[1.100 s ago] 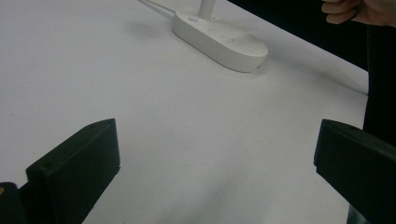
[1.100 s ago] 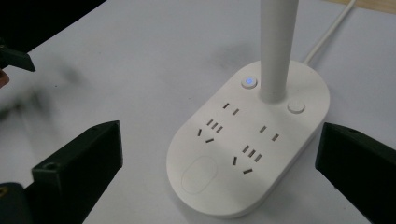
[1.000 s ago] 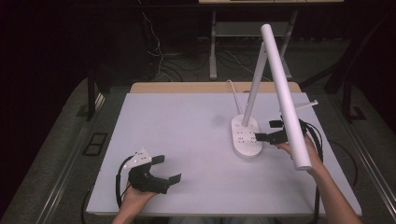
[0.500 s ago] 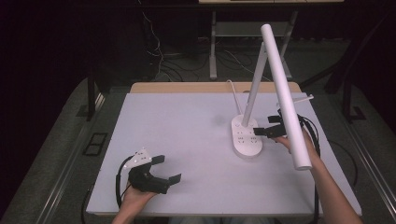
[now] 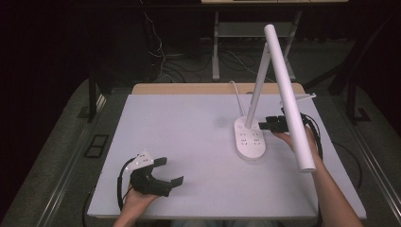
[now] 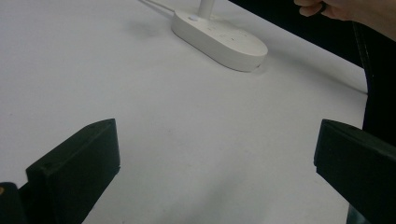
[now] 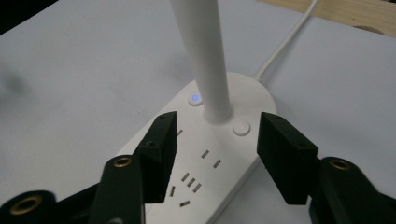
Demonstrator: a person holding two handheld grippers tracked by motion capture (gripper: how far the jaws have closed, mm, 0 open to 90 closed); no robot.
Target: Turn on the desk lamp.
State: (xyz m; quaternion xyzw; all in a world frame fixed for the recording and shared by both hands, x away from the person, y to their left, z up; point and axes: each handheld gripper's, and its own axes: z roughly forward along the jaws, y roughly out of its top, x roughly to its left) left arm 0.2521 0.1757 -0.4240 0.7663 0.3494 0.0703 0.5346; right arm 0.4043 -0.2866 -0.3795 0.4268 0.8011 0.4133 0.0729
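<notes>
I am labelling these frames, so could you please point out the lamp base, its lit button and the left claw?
lamp base (image 5: 251,142), high view, on its socket-pierced top.
lit button (image 7: 195,98), right gripper view, on its blue glow.
left claw (image 5: 171,172), high view, midway between its fingertips.

The work surface was a rectangular white tabletop (image 5: 189,132) with a strip of light wooden board (image 5: 189,88) exposed along its far edge. Grey carpeted floor (image 5: 61,142) surrounded the table. A black rectangular floor plate (image 5: 96,144) was set into the carpet at the left. Beyond the table stood a grey metal-framed stand (image 5: 255,30), with loose dark cables (image 5: 161,52) trailing across the floor beside it. The room behind was dark; its walls could not be made out.
</notes>
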